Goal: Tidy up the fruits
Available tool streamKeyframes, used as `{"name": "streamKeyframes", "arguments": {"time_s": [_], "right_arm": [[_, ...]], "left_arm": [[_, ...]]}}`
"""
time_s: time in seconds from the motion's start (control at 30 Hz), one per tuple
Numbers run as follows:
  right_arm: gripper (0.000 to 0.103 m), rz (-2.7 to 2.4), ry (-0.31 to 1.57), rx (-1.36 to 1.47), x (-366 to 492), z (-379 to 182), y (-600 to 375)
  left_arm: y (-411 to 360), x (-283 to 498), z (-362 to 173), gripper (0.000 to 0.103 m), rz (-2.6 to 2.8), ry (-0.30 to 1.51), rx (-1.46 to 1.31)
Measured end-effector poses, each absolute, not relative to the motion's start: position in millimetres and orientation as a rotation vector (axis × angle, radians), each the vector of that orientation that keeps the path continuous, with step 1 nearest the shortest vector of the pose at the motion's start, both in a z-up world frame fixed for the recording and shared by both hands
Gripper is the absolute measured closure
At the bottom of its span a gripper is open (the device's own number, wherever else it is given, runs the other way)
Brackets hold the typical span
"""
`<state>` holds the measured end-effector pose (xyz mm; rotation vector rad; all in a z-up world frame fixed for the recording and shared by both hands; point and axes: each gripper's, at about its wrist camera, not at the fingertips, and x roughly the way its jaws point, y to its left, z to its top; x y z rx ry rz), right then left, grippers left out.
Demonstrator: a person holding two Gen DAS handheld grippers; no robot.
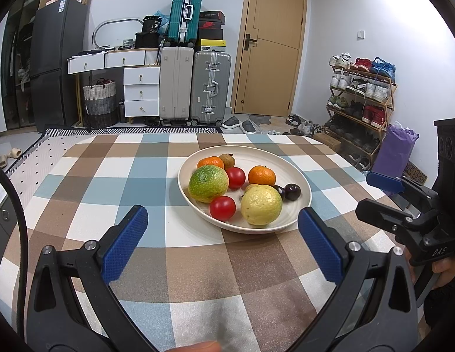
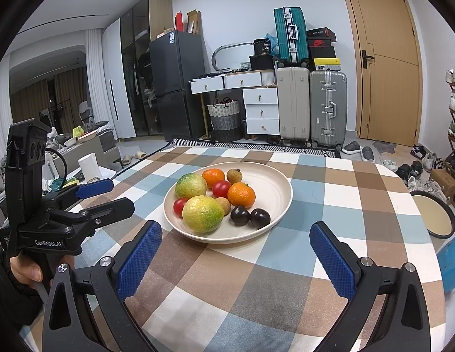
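1. One cream plate (image 2: 274,184) on the checked tablecloth (image 2: 256,278) holds all the fruit.
2. On it: two green-yellow citrus (image 2: 203,213), two mandarins (image 2: 241,195), two tomatoes (image 2: 221,189), two dark plums (image 2: 259,218), two small brown fruits (image 2: 234,175).
3. Left gripper (image 1: 222,245) and right gripper (image 2: 235,259) gape wide, empty, near the plate's front rim.
4. An empty dark-rimmed dish (image 2: 434,214) sits at the table's right edge.

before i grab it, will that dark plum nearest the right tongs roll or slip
Probably both. The dark plum is round and glossy, so it may slip from the pads. It sits loose beside its twin on the plate's sloped inside, so a nudge likely rolls it.
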<state>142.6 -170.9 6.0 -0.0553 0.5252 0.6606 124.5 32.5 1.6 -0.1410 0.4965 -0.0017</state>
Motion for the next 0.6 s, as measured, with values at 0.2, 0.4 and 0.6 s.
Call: {"name": "streamKeyframes", "arguments": {"time_s": [0.2, 0.4, 0.6], "right_arm": [[0.0, 0.661, 0.525, -0.056, 142.6, 6.1, -170.8], [0.0, 0.661, 0.525, -0.058, 141.8, 5.7, -170.5], [0.0, 0.664, 0.524, -0.063, 140.3, 4.1, -168.4]], "left_arm": [[32.4, 124.5, 1.6, 0.001, -0.002, 0.496, -0.141], [32.2, 124.4, 1.5, 0.001, -0.003, 0.496, -0.14], [27.4, 124.9, 3.4, 0.001, -0.011, 0.49, -0.137]]}}
